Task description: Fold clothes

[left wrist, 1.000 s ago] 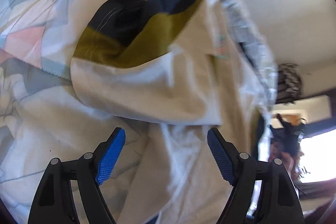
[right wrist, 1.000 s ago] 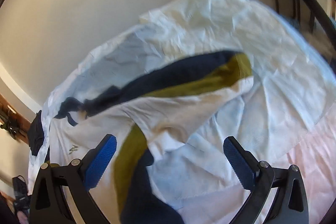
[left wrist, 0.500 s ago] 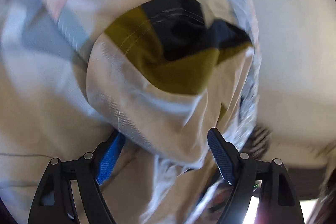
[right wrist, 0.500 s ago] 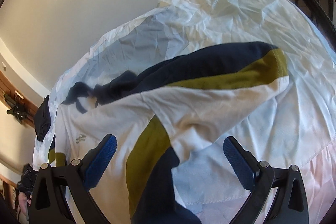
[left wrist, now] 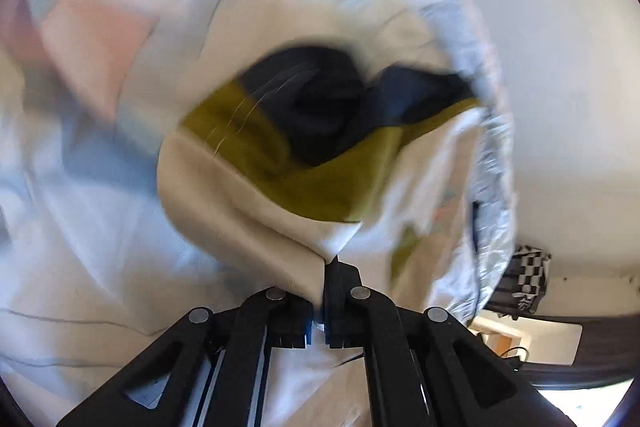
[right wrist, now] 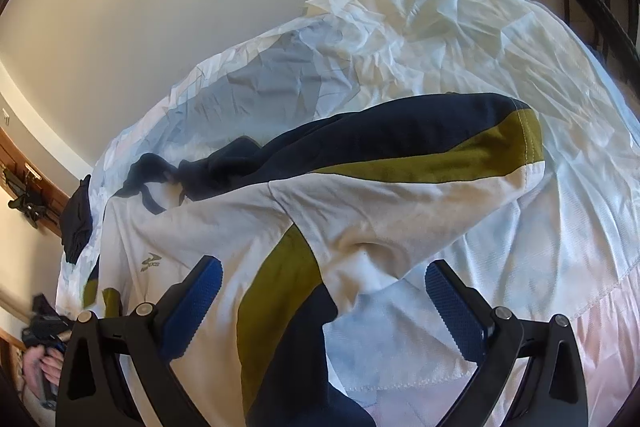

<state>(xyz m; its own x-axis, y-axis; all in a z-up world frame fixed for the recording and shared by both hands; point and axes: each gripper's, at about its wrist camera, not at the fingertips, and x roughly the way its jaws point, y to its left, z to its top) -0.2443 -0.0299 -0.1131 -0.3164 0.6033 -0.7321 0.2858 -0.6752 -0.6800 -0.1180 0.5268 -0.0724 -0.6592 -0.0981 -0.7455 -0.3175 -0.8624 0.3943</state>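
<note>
Our left gripper (left wrist: 326,301) has just been closing and now pinches a white fold of the one shirt (right wrist: 360,211), a grip we judge is meant to lift that edge over for a fold. Our right gripper (right wrist: 320,301) stands wide and holds nothing, its two blue pads (right wrist: 452,301) either side of the shirt's white and olive cloth, probably ready to take a second corner. The shirt, white with olive and navy bands, lies crumpled on the pale bedsheet (right wrist: 460,39), which spreads beyond it on all sides. We count one shirt, one sheet, two grippers.
</note>
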